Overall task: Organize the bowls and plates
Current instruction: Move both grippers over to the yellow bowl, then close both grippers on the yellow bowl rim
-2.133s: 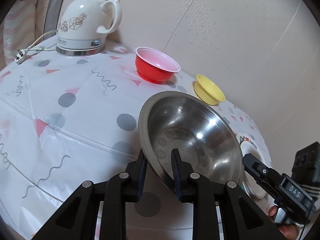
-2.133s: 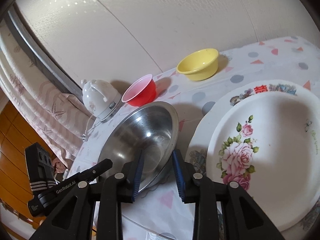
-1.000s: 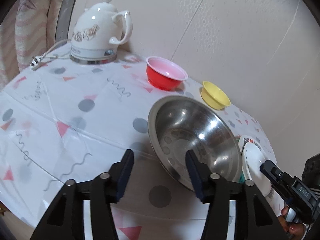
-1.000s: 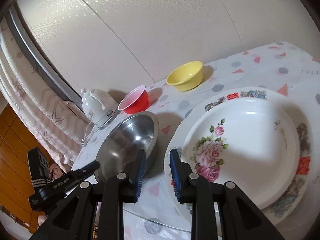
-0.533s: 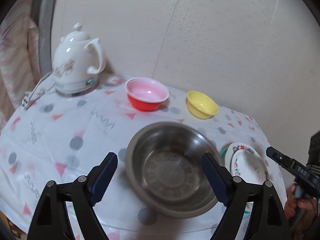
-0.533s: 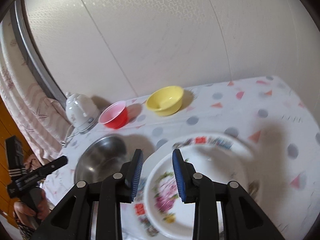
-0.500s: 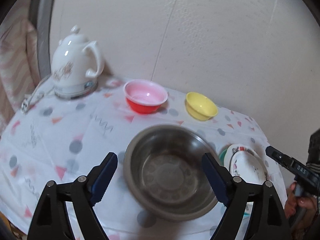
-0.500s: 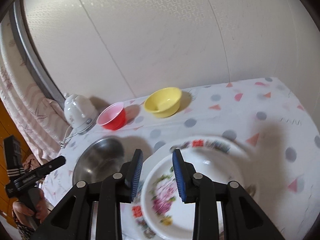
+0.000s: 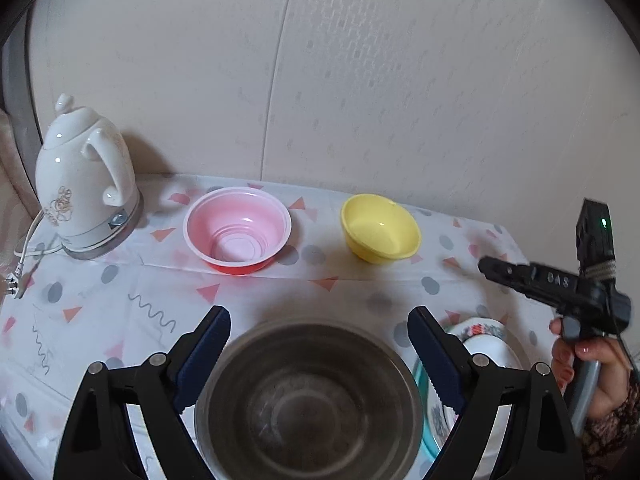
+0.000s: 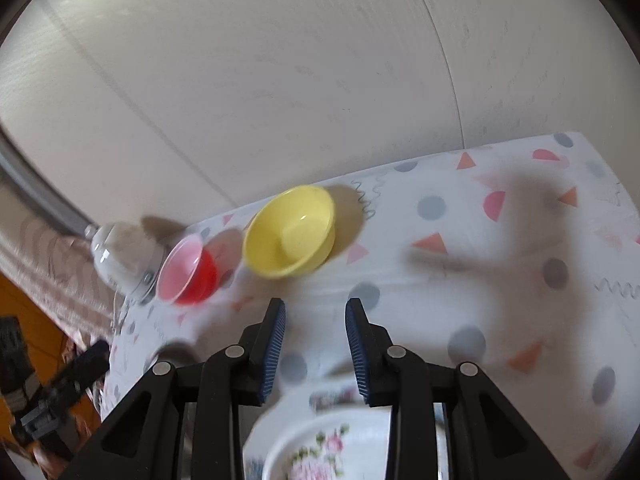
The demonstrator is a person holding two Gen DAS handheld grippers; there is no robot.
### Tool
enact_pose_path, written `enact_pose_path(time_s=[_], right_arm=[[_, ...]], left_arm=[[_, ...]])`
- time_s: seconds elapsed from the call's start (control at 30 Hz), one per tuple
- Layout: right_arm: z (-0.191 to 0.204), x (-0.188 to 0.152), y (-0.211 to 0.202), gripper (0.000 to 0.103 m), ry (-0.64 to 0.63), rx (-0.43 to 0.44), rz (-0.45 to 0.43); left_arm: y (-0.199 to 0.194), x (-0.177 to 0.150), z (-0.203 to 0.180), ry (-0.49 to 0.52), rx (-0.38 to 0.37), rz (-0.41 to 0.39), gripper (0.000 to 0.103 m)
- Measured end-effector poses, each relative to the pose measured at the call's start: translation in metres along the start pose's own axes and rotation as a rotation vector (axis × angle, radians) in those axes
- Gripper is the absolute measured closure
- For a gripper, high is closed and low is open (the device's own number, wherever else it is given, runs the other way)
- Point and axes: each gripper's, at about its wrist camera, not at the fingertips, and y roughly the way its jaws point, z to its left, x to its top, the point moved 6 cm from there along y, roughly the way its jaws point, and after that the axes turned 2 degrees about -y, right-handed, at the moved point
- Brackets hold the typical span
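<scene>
A steel bowl (image 9: 308,400) sits on the patterned tablecloth (image 9: 120,304) at the near edge. My left gripper (image 9: 319,340) is wide open and empty, raised above the bowl. A floral plate stack (image 9: 484,344) lies right of the bowl and shows in the right wrist view (image 10: 320,448). A red bowl (image 9: 238,230) and a yellow bowl (image 9: 380,228) stand near the wall; both show in the right wrist view, red bowl (image 10: 188,276) and yellow bowl (image 10: 290,230). My right gripper (image 10: 316,320) is open by a narrow gap, empty, above the plates, and appears in the left wrist view (image 9: 486,266).
A white ceramic kettle (image 9: 84,192) with its cord stands at the back left, against the wall (image 9: 360,80). The table's right edge runs past the plates. Bare cloth (image 10: 500,280) lies right of the yellow bowl.
My left gripper let go of the steel bowl, opened wide and drew up and back. My right gripper lifted away from the bowl and plates and swung toward the yellow bowl.
</scene>
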Motion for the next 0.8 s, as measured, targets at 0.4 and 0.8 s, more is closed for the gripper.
enact_pose_path(time_s=[0.4,0.8], right_arm=[[-0.007,0.041,0.091,0.071,0.135,0.0,0.113],[-0.011,0.03,0.102,0.087,0.081,-0.038,0.151]], left_arm=[[0.043,0.021,0.01,-0.034,0.04,0.085,0.012],[0.07,0.037,-0.004,-0.03,0.017,0.136,0.02]])
